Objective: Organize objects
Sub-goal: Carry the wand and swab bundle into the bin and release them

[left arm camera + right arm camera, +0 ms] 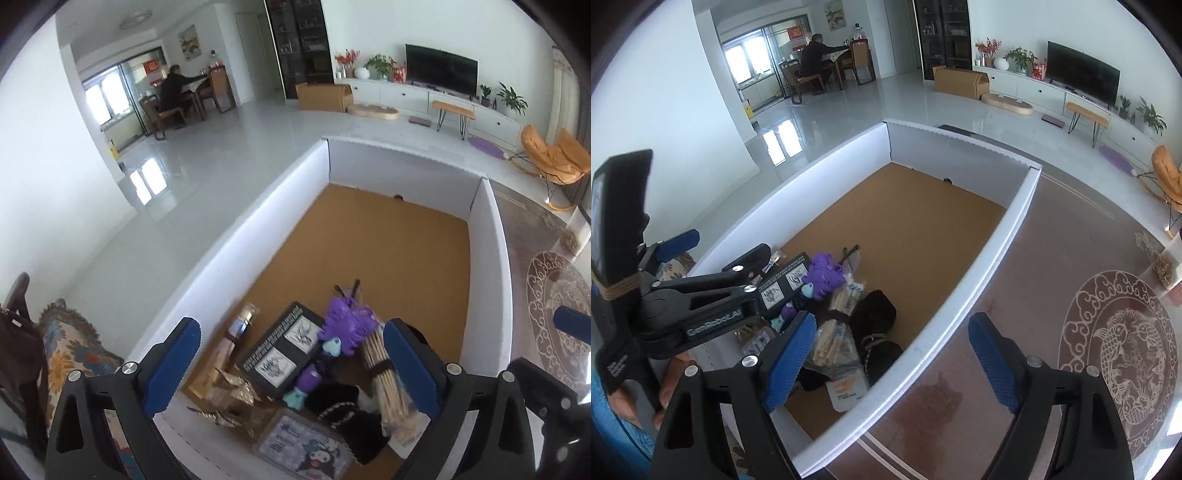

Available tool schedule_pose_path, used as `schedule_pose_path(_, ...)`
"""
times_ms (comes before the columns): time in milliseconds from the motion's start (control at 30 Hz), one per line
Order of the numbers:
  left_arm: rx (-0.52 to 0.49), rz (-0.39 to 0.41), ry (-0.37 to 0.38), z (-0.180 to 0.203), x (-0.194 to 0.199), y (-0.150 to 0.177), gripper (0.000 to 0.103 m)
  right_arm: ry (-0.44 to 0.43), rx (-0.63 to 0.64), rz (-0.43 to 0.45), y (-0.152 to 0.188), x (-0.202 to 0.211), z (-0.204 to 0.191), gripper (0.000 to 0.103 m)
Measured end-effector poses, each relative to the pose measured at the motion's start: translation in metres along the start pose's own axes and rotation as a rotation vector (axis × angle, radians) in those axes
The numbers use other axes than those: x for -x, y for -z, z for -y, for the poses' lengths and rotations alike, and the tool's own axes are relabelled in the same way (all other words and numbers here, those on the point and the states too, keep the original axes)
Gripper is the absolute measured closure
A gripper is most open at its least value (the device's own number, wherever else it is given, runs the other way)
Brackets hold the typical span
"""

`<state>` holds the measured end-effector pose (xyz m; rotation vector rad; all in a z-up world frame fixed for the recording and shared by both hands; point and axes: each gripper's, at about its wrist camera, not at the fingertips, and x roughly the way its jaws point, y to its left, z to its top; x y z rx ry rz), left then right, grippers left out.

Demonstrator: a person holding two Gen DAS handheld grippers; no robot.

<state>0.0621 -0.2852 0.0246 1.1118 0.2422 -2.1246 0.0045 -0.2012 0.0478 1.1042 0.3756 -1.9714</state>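
Observation:
A white-walled box (229, 240) with a brown floor holds a pile at its near end: a purple toy figure (347, 328), a black picture box (284, 350), a bundle of wooden sticks (384, 373), a black fabric item (351, 410) and a cartoon-print case (306, 446). My left gripper (291, 365) is open and empty above the pile. My right gripper (892, 363) is open and empty over the box's right wall (979, 280). The sticks (842, 325) and the black fabric (875, 314) show in the right wrist view. The left gripper (713, 254) also shows there, its body over the pile.
The box stands on a brown table (1015, 332) with a white fish medallion (1123, 350). A patterned chair (70, 350) is at the left. Beyond lie a tiled floor, a cardboard carton (323, 96), a TV cabinet and an orange chair (554, 158).

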Motion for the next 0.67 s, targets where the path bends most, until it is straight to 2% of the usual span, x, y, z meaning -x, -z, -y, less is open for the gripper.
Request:
schedule_pose_path(133,0.011,-0.034,0.001,0.000,0.000,0.005,0.002,0.005,0.005,-0.012,-0.001,-0.005,-0.001,0.018)
schedule_pose_path(500,0.024,-0.001,-0.003,-0.004,0.007,0.003,0.002,0.014,0.049,0.002,-0.004,-0.011,-0.012,0.018)
schedule_pose_path(667,0.057,0.063,-0.008,-0.009,0.021,0.007,0.002,0.013,0.044,0.000,-0.002,-0.011,-0.013,0.018)
